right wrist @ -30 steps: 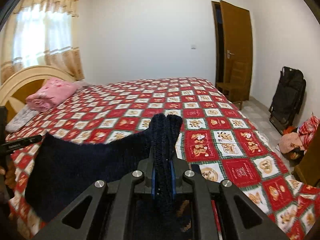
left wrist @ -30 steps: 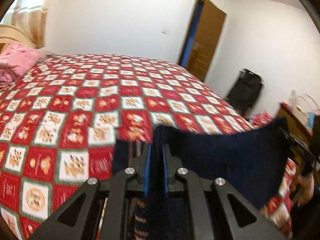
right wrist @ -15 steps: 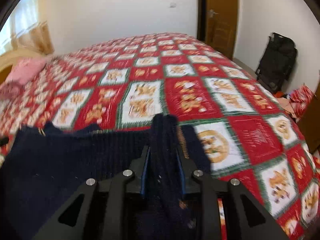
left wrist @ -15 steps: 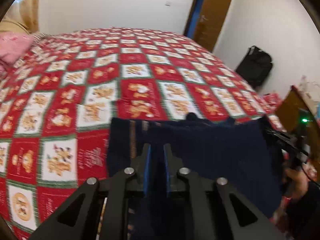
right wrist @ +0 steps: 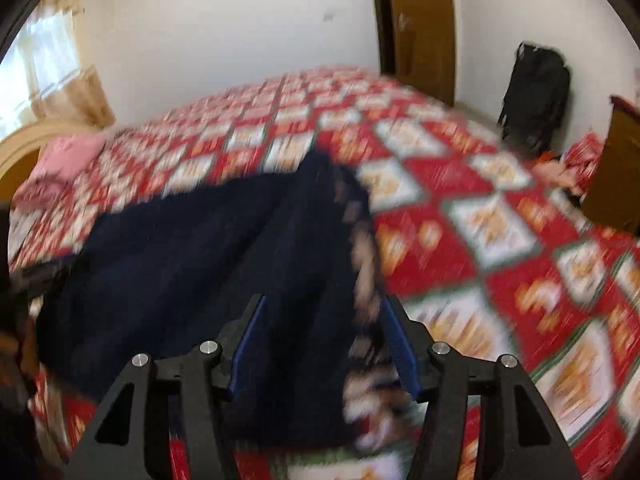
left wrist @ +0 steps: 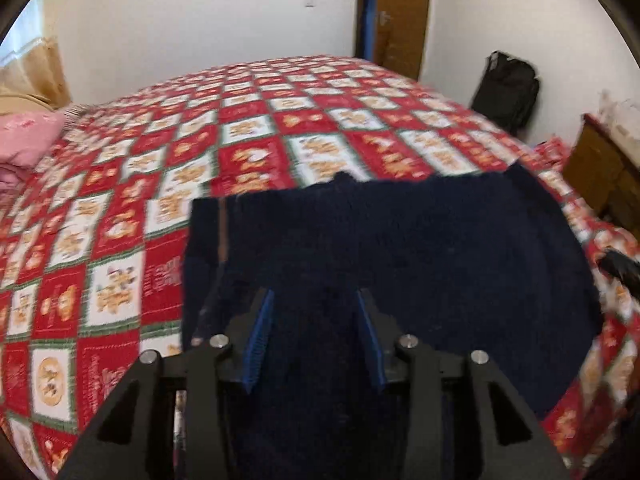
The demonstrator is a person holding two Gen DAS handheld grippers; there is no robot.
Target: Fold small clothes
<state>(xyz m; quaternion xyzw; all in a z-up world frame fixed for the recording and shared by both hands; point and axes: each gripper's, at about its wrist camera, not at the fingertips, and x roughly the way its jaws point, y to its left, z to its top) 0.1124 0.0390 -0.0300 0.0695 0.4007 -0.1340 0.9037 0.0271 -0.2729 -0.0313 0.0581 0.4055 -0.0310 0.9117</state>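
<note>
A dark navy knit garment (left wrist: 400,248) lies spread flat on the red and white patterned bedspread (left wrist: 240,152) near the bed's front edge. My left gripper (left wrist: 314,300) is open, its blue pads standing apart just above the garment's near left part. In the right wrist view the same garment (right wrist: 192,256) lies flat, with a patterned trim along its right edge. My right gripper (right wrist: 322,308) is open over that right edge. Both views are motion-blurred.
A pink pillow (left wrist: 24,140) lies at the head of the bed on the left. A black bag (left wrist: 506,92) leans on the wall by the brown door (left wrist: 404,12). A wooden cabinet (left wrist: 600,176) stands at the right, beside the bed.
Both grippers brought the garment down from mid-air onto the bed, then opened and let go. The garment now lies flat.
</note>
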